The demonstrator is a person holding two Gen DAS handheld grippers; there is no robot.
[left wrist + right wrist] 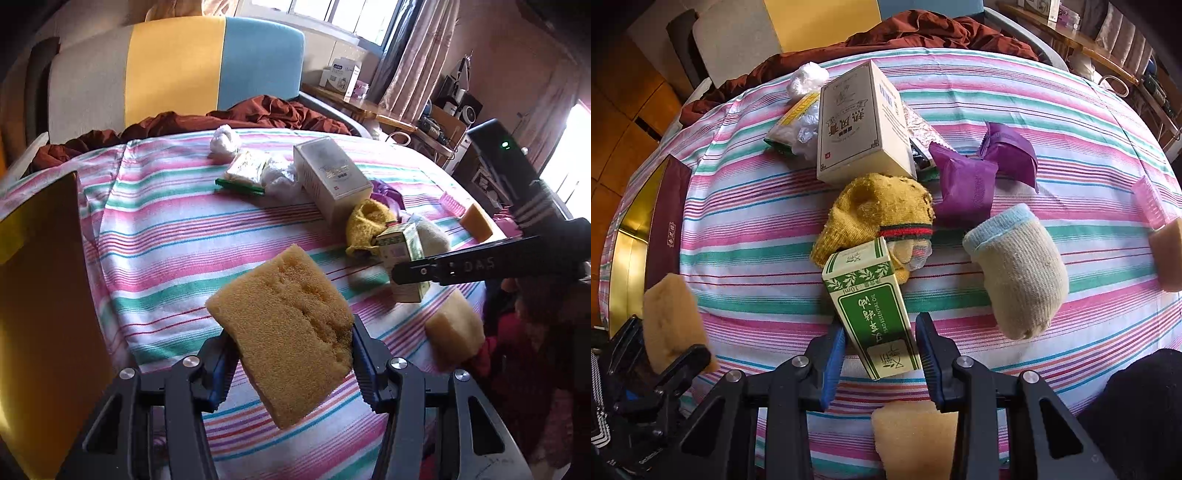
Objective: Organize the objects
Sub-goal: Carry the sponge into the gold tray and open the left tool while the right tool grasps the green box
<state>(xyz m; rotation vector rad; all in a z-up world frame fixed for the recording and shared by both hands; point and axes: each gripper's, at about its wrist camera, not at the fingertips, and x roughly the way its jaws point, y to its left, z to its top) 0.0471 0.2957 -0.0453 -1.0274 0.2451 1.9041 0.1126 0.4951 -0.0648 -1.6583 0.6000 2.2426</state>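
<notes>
My left gripper (pixel 290 363) is shut on a yellow sponge (pixel 284 328) and holds it above the striped cloth; it also shows in the right wrist view (pixel 670 321). My right gripper (pixel 881 354) is shut on a small green essential-oil box (pixel 873 306), seen too in the left wrist view (pixel 402 258). Beyond it lie a yellow knitted sock (pixel 879 214), a beige sock with a blue cuff (pixel 1019 273), a purple packet (pixel 964 184) and a large cream box (pixel 860 122).
A golden open box with a maroon lid (pixel 666 225) stands at the table's left edge (pixel 40 295). Other sponges lie at the near edge (pixel 912 439) and far right (pixel 1167 254). A pink comb (pixel 1150 203), snack packets and crumpled white plastic (pixel 807 79) lie on the striped cloth (pixel 1071 122).
</notes>
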